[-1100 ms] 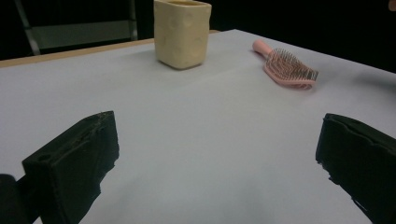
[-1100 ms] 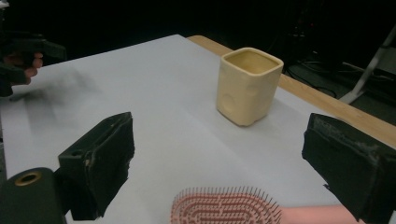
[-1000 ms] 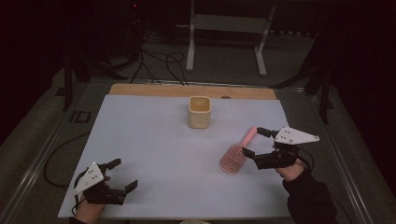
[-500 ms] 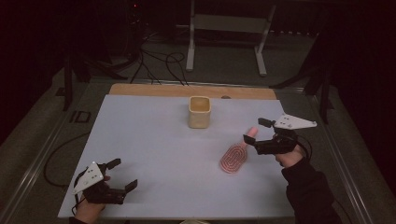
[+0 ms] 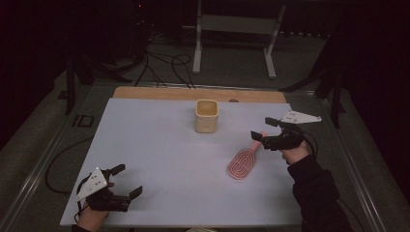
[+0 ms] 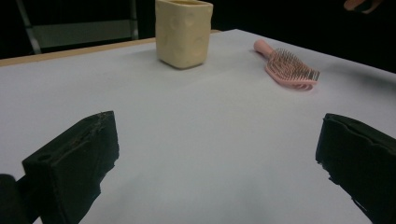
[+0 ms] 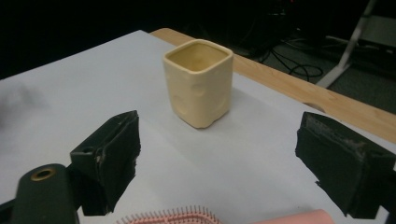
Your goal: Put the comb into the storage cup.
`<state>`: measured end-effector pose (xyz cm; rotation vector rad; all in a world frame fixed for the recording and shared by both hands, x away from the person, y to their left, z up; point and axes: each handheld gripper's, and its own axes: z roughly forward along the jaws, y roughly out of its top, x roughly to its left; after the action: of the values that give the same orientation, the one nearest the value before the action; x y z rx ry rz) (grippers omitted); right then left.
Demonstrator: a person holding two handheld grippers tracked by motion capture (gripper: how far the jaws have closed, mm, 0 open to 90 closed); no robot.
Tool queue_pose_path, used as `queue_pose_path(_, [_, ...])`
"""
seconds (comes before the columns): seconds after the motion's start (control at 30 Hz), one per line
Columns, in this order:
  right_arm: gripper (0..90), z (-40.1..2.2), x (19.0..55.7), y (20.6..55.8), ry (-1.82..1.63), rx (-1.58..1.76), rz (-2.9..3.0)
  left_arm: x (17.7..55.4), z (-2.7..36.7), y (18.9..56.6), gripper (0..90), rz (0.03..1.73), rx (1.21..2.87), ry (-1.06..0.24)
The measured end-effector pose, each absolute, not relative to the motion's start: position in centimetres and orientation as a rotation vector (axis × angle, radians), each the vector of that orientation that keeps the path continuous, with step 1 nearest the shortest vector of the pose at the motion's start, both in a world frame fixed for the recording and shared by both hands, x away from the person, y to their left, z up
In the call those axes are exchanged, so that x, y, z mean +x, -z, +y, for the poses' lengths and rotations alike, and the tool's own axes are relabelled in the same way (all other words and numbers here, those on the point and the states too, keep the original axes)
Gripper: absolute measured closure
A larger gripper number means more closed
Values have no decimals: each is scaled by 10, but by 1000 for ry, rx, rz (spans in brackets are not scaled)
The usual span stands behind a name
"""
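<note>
A pink hairbrush (image 5: 243, 163) lies bristles up on the white table (image 5: 154, 145), right of middle, with its handle pointing away from me. My right gripper (image 5: 262, 129) hovers open just over the handle end, nothing between its jaws. In the right gripper view the open right gripper (image 7: 219, 154) faces a cream square cup (image 7: 198, 81), and the hairbrush (image 7: 173, 217) peeks in at the bottom edge. My left gripper (image 5: 127, 180) rests open near the front left corner. From the left gripper (image 6: 217, 154), the cup (image 6: 183, 32) and hairbrush (image 6: 287, 65) lie far ahead.
The cup (image 5: 207, 116) stands upright at the table's far middle, near a wooden strip (image 5: 159, 93) along the far edge. Beyond the table are floor cables (image 5: 164, 63) and a metal stand (image 5: 232, 43).
My right gripper has moved away from me and slightly left, from beside the brush handle to over its end. The brush, the cup and the left gripper have stayed put.
</note>
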<state>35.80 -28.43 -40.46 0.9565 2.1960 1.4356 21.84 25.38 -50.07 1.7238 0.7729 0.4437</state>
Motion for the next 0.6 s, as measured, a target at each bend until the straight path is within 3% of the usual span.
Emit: queue_pose_path(0.6, [321,-286,386,430,-1317,1087,2250,219,254,501,1,776,1723,-438])
